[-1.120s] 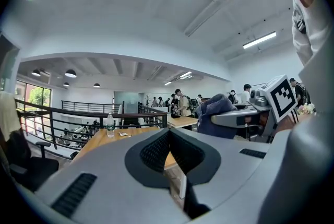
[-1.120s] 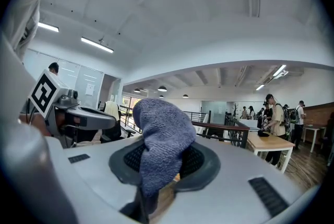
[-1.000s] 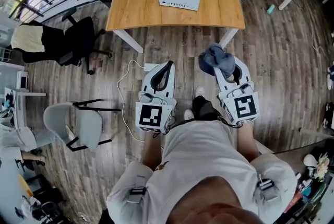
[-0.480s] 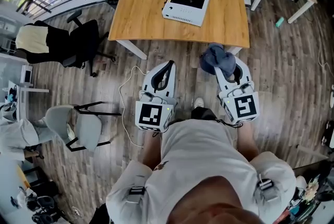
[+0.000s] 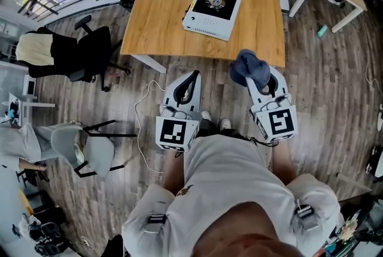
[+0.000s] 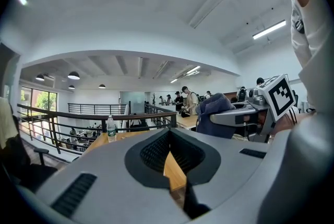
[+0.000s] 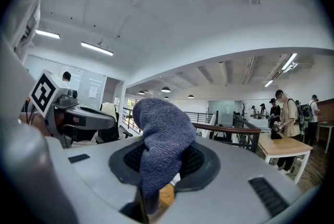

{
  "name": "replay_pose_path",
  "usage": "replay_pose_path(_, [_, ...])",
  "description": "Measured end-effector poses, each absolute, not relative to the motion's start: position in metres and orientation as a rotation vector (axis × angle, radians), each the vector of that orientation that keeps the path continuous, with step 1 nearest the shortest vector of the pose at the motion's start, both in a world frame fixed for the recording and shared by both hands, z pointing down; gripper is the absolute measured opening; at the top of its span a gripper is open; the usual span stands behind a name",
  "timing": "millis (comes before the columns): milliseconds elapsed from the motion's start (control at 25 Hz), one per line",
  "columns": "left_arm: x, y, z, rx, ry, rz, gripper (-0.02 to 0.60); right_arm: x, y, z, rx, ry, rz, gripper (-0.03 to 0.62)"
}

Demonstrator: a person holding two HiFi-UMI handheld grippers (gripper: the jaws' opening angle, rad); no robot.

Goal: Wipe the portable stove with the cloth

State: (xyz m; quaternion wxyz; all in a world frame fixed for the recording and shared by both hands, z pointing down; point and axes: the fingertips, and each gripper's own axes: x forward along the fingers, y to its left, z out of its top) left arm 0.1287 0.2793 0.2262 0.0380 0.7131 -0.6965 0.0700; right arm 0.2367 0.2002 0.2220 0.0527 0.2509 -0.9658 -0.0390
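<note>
Approaching was the step in hand, by my reading: the right gripper [image 5: 258, 83] was clamped tight on the cloth [image 5: 250, 67], a dark blue knitted wad bunched up above the jaw tips, one fold hanging down between the pads. The left gripper [image 5: 192, 77] had its jaws drawn together at the tips with nothing between them; through the small gap only the table's wood showed.

The portable stove [image 5: 213, 3] lay on the wooden table [image 5: 157, 22], ahead of both grippers and well apart from them, set askew to the table edges. No contact yet.

Notes for doing it well (judgement):
- Bring the cloth down flat on the top plate so that the bunched part, not the jaw tips, meets the surface.
- The stove looked light and unfixed, so the empty left gripper could brace its near edge against sliding.
- Work round the burner; a loose fold might snag there.

Stove as seen: a white, flat, rectangular body and a black square top panel with a round burner ring at its middle. A row of small marks ran along the near white strip, with a round knob at its left end. I could not make out any soiling from the head view.
</note>
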Motion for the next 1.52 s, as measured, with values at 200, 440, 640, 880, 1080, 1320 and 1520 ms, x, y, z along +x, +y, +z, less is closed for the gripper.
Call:
replay_pose_path(200, [0.104,0.253,0.229,2.198,-2.131,0.198,0.020,0.212,0.177,0.226,0.767,-2.920,-0.120,0.114])
replay_pose_path(440, [0.062,0.216,0.231,2.243,-2.093,0.185,0.020,0.171,0.148,0.225,0.814,-2.900,-0.138,0.114])
replay_pose_path(640, [0.026,0.190,0.226,2.285,-2.062,0.169,0.020,0.137,0.125,0.222,0.872,-2.883,-0.144,0.114])
replay_pose_path(880, [-0.019,0.170,0.229,2.308,-2.020,0.144,0.020,0.093,0.110,0.230,0.919,-2.848,-0.126,0.115])
replay_pose_path(1080, [-0.042,0.155,0.241,2.310,-1.983,0.134,0.020,0.069,0.099,0.233,0.937,-2.814,-0.122,0.115])
replay_pose_path(1320, [-0.057,0.124,0.249,2.294,-1.967,0.123,0.020,0.056,0.070,0.246,0.936,-2.795,-0.097,0.115])
replay_pose_path(1520, [-0.071,0.095,0.258,2.262,-1.983,0.156,0.020,0.040,0.035,0.254,0.905,-2.803,-0.071,0.115])
